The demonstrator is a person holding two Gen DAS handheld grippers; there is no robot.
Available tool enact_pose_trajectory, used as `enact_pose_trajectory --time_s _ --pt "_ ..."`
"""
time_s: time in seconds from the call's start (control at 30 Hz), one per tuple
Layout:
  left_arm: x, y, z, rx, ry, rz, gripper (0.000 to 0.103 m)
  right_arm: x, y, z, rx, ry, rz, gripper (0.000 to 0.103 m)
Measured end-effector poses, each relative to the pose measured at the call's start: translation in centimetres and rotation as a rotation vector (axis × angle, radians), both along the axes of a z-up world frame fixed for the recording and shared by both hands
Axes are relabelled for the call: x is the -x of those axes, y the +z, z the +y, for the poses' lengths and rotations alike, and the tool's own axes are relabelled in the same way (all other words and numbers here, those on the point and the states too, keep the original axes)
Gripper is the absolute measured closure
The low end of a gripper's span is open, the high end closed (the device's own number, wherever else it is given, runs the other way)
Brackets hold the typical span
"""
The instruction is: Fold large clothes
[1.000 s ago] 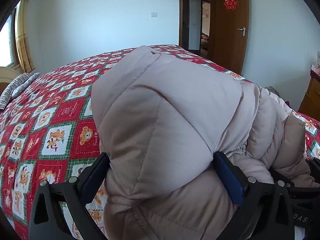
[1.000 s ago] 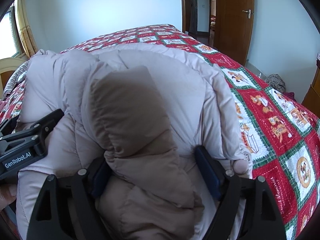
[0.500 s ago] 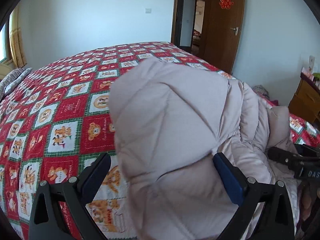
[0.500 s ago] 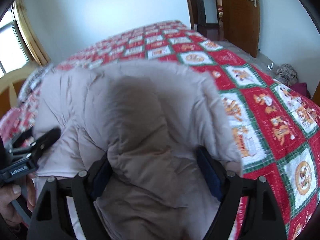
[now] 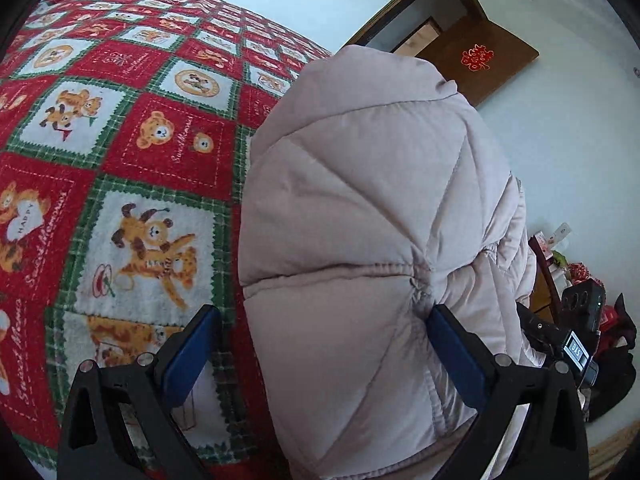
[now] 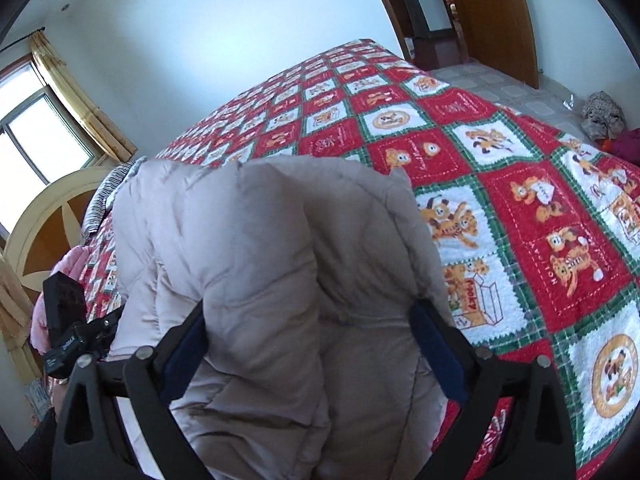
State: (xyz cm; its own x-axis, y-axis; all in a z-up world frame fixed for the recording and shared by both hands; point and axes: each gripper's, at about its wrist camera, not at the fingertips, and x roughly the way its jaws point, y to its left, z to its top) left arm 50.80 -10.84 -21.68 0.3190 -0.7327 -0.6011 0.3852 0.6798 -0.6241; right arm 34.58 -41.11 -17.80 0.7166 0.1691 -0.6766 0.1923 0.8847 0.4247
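So the thing being folded is a big puffy down jacket (image 5: 360, 240), pale pinkish-beige, quilted into fat panels with stitched seams running across and diagonally. It's bunched up and held above the bed, bulging up in front of both cameras like an overstuffed pillow. The fabric looks matte and smooth, a bit crinkly where the seams pucker (there's a tight gathered knot of stitching right by one finger in the left view).

The left gripper (image 5: 320, 344) has its black fingers with blue pads spread wide, and the jacket fills most of the gap. The right-hand pad presses into the fabric, the other pad stands off it with the blanket showing behind, so I honestly can't tell if it's actually pinching anything. The right gripper (image 6: 308, 344) looks much the same, fingers wide apart, but here the jacket (image 6: 260, 260) is wedged against both pads, stuffed in between them. Again, I can't say for sure it's clamped.

Underneath is a fuzzy fleece bedspread (image 5: 120, 140), a red, white and green checkerboard with little cartoon bears in each square and zigzag green borders. It covers the whole bed (image 6: 520, 200).

Around the room: plain white walls, a brown wooden door (image 5: 480, 56) with a red paper ornament on it, yellowish curtains (image 6: 76, 92) by a bright window.
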Motion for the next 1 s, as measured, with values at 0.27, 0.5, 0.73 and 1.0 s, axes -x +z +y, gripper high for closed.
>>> enact_pose_trajectory --time_s 0.27,0.5,0.73,1.0 --pt "0.5 0.2 -0.9 -0.031 -0.006 -0.075 0.001 1.4 2.9 0.2 0.102 -0.031 -0.04 0.0" --pt "1.1 1.3 -1.5 -0.137 0.009 -0.165 0.001 -2.1 -2.7 -1.7 -0.103 0.023 0.071 0.0" --pt "-0.2 0.6 -2.2 -0.107 -0.019 -0.14 0.001 -3.1 -3.5 -0.8 -0.182 0.103 0.068 0.017" --pt "3.3 4.2 -3.4 -0.21 -0.073 -0.278 0.039 -1.1 -3.0 0.8 -0.275 0.134 -0.021 0.06"
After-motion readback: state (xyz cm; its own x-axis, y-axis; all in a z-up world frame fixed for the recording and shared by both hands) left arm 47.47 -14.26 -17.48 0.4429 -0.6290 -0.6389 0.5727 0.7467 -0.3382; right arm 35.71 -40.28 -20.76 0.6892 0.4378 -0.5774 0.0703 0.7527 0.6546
